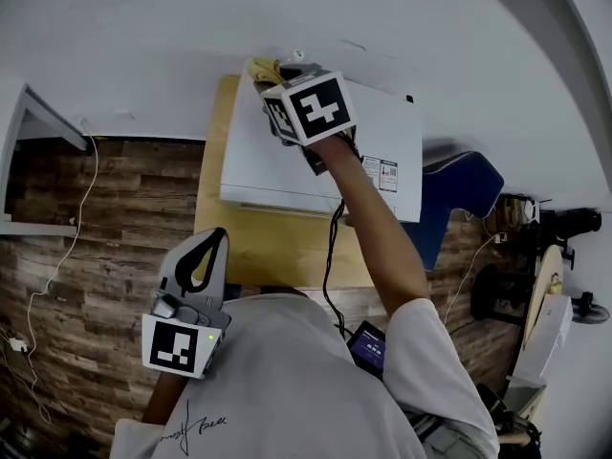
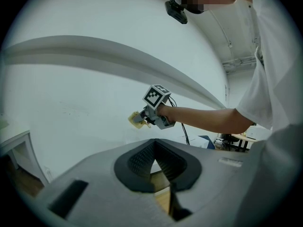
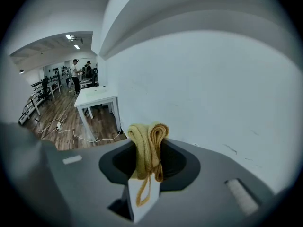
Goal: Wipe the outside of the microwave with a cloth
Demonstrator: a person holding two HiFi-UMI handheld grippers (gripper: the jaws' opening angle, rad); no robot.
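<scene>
1. Here we see the microwave (image 1: 316, 151) from above: a white box with a plain top and a small printed label near its right side. It sits on a pale wooden table (image 1: 277, 247) with its back close against the white wall (image 1: 143, 46).
2. The cloth (image 1: 261, 68) is yellow and bunched into a thick fold, with a loose loop of thread hanging from it.
3. The right gripper (image 1: 275, 92) has its jaws pressed together on that cloth. It is reached out over the microwave's back left corner, just beside the wall. We cannot tell whether the cloth touches the casing.
4. The left gripper (image 1: 220, 237) is held back near the person's body, well apart from the microwave. Its jaw tips meet and there is nothing between them.
5. On the left, a strip of bare tabletop runs beside the microwave, and there is more in front of its door edge.
6. On the right, the casing reaches almost to the table's edge, with a blue object (image 1: 459, 189) just beyond it.
7. Wooden floor (image 1: 115, 208) lies open to the left.
</scene>
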